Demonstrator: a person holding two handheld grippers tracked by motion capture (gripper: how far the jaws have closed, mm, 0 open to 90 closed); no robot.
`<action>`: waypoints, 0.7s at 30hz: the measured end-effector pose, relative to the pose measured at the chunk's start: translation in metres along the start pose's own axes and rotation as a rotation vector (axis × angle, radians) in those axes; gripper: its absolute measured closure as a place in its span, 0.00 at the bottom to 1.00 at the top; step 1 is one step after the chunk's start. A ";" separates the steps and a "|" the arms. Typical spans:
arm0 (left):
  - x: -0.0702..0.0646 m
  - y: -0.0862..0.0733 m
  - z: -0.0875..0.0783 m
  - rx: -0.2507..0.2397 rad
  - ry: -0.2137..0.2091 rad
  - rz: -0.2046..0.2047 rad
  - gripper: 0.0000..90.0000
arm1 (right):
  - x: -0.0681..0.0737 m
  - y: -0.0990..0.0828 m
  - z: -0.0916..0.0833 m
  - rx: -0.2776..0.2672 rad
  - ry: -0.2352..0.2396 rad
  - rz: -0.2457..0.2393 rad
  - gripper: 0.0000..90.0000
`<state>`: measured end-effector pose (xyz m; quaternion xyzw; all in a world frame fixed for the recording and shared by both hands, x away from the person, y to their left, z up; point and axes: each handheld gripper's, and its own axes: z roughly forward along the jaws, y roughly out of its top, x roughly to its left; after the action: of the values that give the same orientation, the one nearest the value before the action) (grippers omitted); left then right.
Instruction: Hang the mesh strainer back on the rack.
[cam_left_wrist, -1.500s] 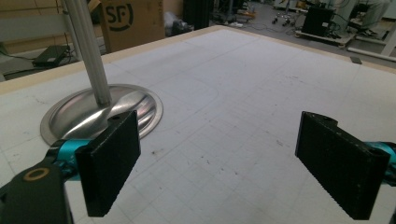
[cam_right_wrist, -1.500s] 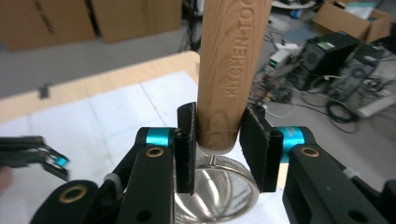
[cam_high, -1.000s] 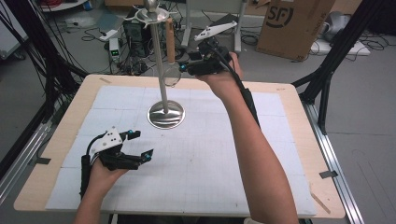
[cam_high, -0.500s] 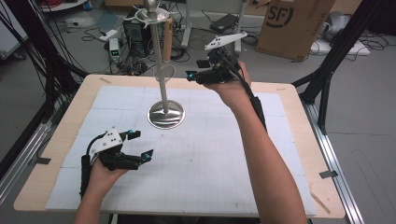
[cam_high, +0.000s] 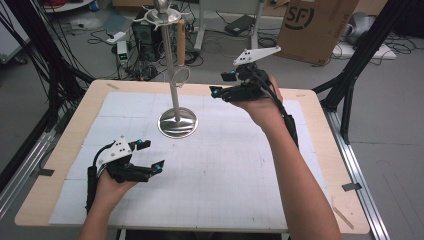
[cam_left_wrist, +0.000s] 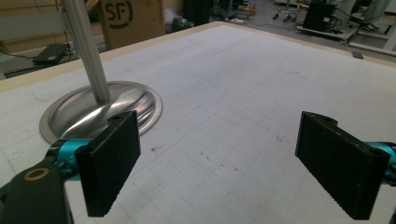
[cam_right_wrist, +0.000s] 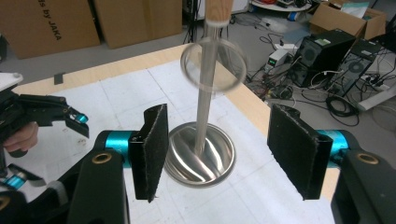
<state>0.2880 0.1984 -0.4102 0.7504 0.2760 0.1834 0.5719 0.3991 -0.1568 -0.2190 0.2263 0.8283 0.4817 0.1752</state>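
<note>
A metal stand rises from a round shiny base (cam_high: 177, 122) on the white mat, and its pole (cam_high: 170, 65) is thin. A clear ring (cam_high: 181, 76) hangs beside the pole about halfway up. It looks blurred in the right gripper view (cam_right_wrist: 214, 65). My right gripper (cam_high: 220, 84) is held in the air to the right of the ring and points at it. Its jaws have just been opening and nothing is between them (cam_right_wrist: 217, 135). My left gripper (cam_high: 152, 154) rests low over the mat at the front left, open and empty (cam_left_wrist: 217, 140), with the base (cam_left_wrist: 100, 112) ahead of it.
The wooden table (cam_high: 320, 150) carries a gridded white mat (cam_high: 225, 165). Behind the far edge are cardboard boxes (cam_high: 312, 22), computer cases (cam_high: 150, 35) and cables on the floor. Black frame legs (cam_high: 350, 85) stand at the table's right.
My right gripper has drawn back to the right, away from the pole, and its jaws stand wider. The ring stays hanging at the pole. The left gripper has kept still.
</note>
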 end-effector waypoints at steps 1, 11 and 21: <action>0.000 0.000 0.000 0.001 0.001 0.002 0.16 | 0.000 -0.001 -0.002 -0.001 -0.002 -0.002 0.42; -0.001 0.000 0.000 -0.005 0.004 0.006 0.16 | -0.005 -0.018 -0.016 0.000 0.008 0.008 0.42; -0.001 0.000 0.000 -0.008 0.000 0.009 0.16 | -0.003 -0.048 -0.028 -0.004 0.011 0.025 0.41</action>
<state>0.2870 0.1981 -0.4099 0.7493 0.2720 0.1869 0.5741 0.3775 -0.1993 -0.2481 0.2337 0.8254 0.4867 0.1648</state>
